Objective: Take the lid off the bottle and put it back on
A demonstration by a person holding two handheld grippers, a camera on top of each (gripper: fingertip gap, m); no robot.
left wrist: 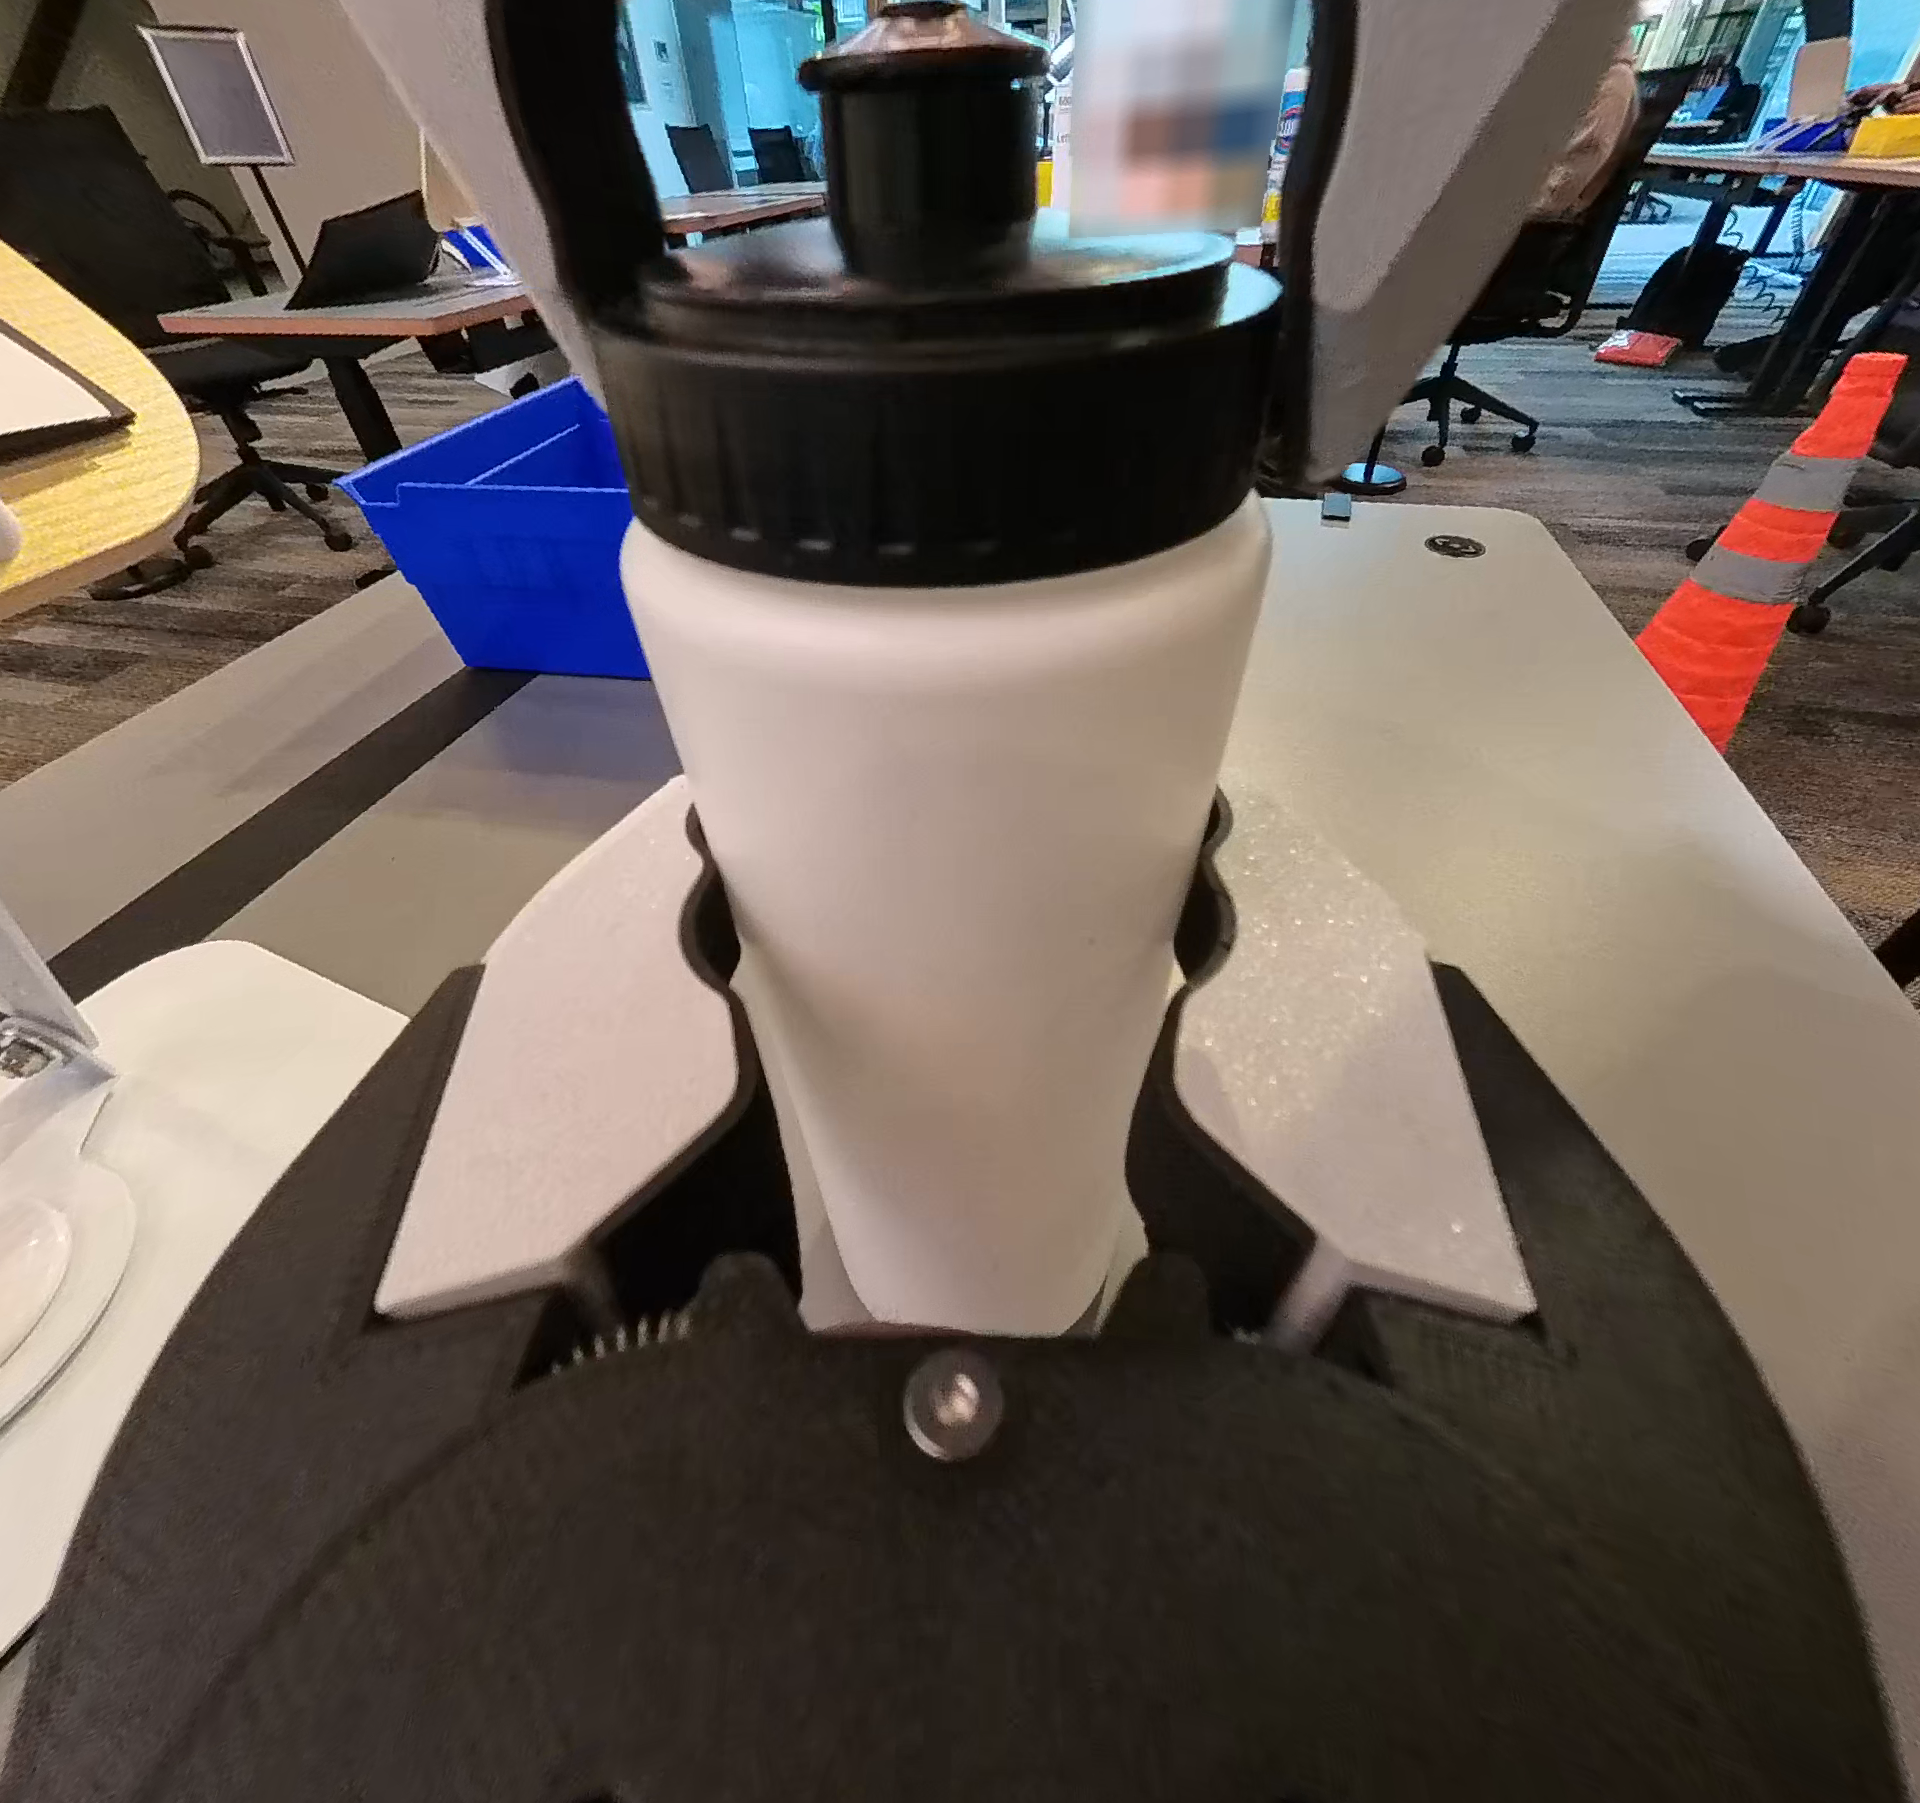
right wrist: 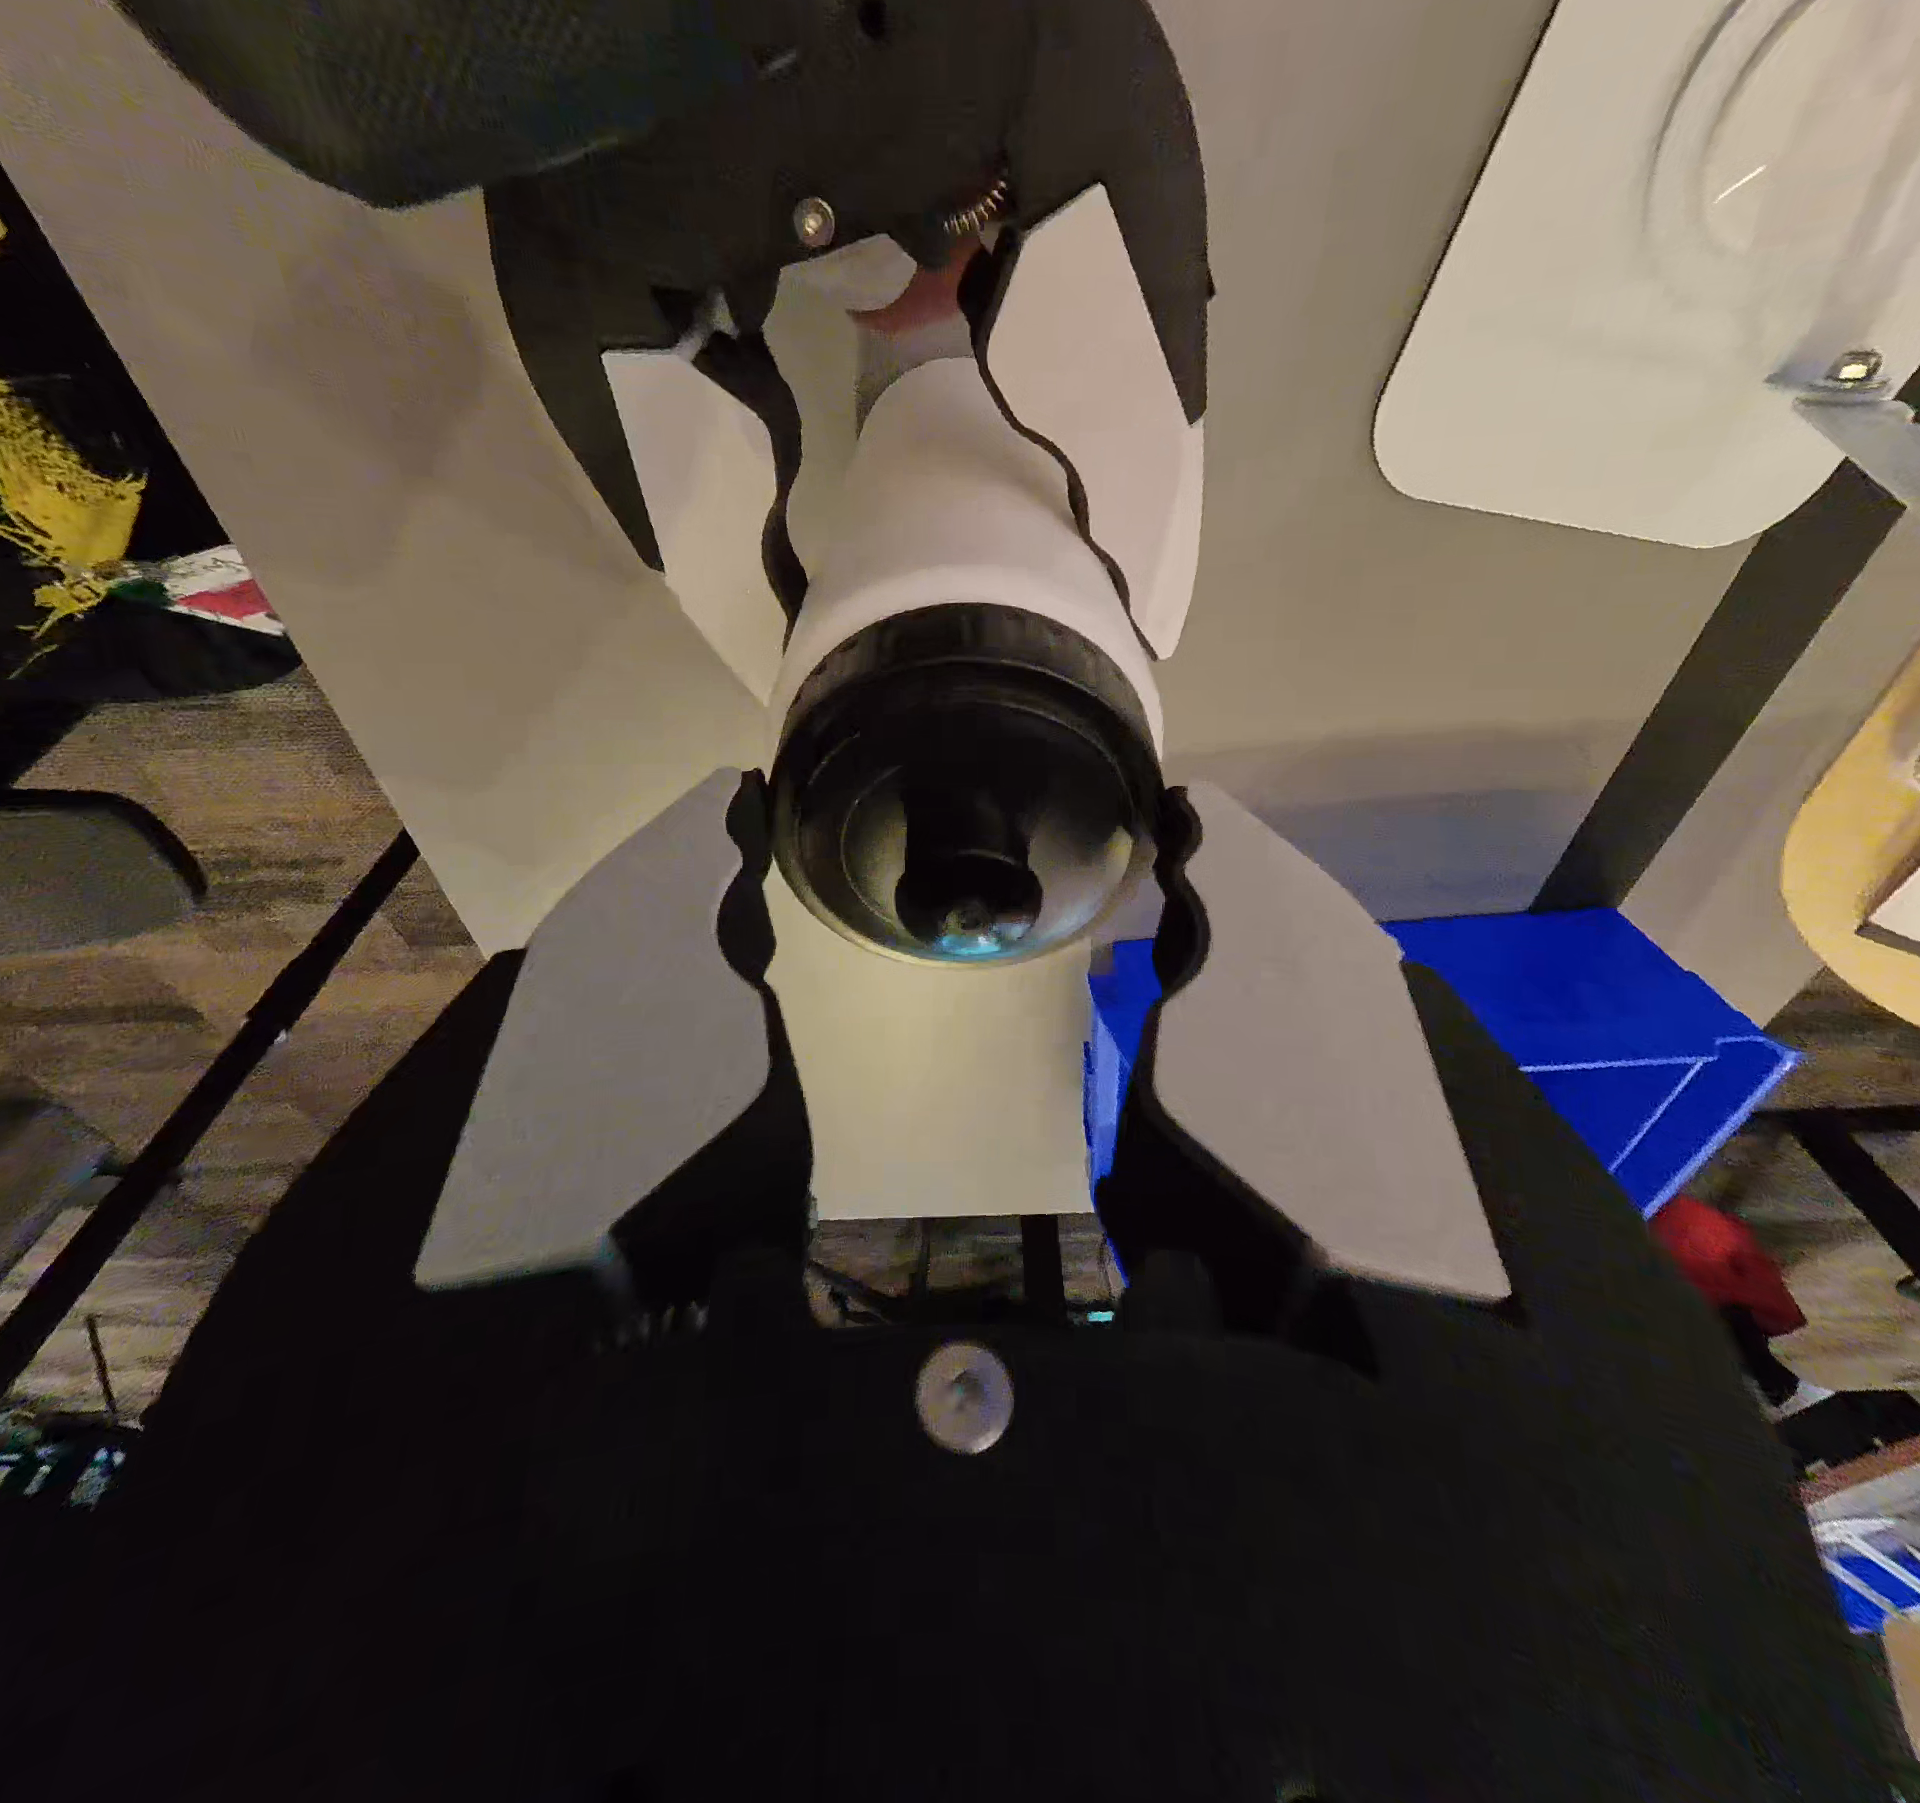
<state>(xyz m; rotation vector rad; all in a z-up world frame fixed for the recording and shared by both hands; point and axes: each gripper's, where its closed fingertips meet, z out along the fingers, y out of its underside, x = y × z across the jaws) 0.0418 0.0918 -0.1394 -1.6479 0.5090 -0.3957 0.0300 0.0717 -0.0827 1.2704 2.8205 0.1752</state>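
In the left wrist view, a yellow-topped table edge (left wrist: 94,465) sits at the far left of the frame, with a white base plate (left wrist: 229,1057) below it. Right of that, past the grey table (left wrist: 1455,818), a blue bin (left wrist: 509,548) stands on the carpet. At centre, the left gripper (left wrist: 956,932) is clamped on the lower body of the white bottle (left wrist: 945,818), its black wavy pads pressed to both sides. The black lid (left wrist: 935,423) is on the bottle neck, spout up, in the upper middle. The right gripper (left wrist: 935,319) comes from the top of the frame with a finger on each side of the lid; in the right wrist view its pads (right wrist: 750,880) touch the lid rim, closed on it. An orange cone (left wrist: 1787,548) stands at the right edge
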